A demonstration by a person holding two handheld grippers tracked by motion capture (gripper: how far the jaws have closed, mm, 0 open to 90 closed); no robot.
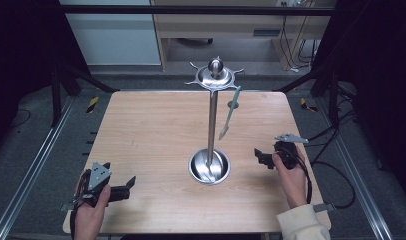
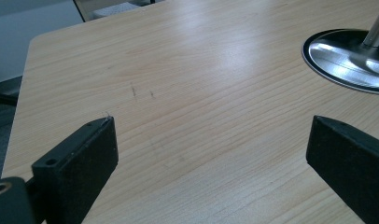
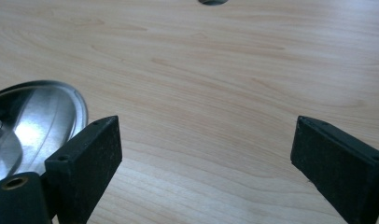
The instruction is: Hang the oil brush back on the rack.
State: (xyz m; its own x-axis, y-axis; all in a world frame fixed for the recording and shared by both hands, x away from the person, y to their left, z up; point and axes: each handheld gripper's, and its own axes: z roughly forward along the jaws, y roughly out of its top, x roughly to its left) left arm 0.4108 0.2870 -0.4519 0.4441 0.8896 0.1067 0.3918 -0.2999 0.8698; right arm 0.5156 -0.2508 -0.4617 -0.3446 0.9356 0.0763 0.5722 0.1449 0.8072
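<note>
**Both grippers open, low over the table, either side of the rack base**

A steel utensil rack [image 1: 211, 120] stands mid-table: round dished base [image 1: 209, 166], upright pole, hooked crown on top. One pale green utensil [image 1: 230, 113] hangs from a hook on the right side of the crown, clear of the pole and above the wooden table [image 1: 141, 135].

My left gripper [image 1: 132, 181] sits at the near left corner, jaws spread wide, nothing between them. My right gripper [image 1: 257, 155] is just right of the base, jaws also apart and empty.

Nothing lies between either gripper and the base.

The left gripper view [image 2: 211, 135] shows the base [image 2: 346, 58] at upper right with the pole foot; faint scuffs mark the wood. The right gripper view [image 3: 206, 135] shows the base rim [image 3: 43, 112] touching frame left, beside my near jaw. The hanging utensil is seen from the high view.
</note>
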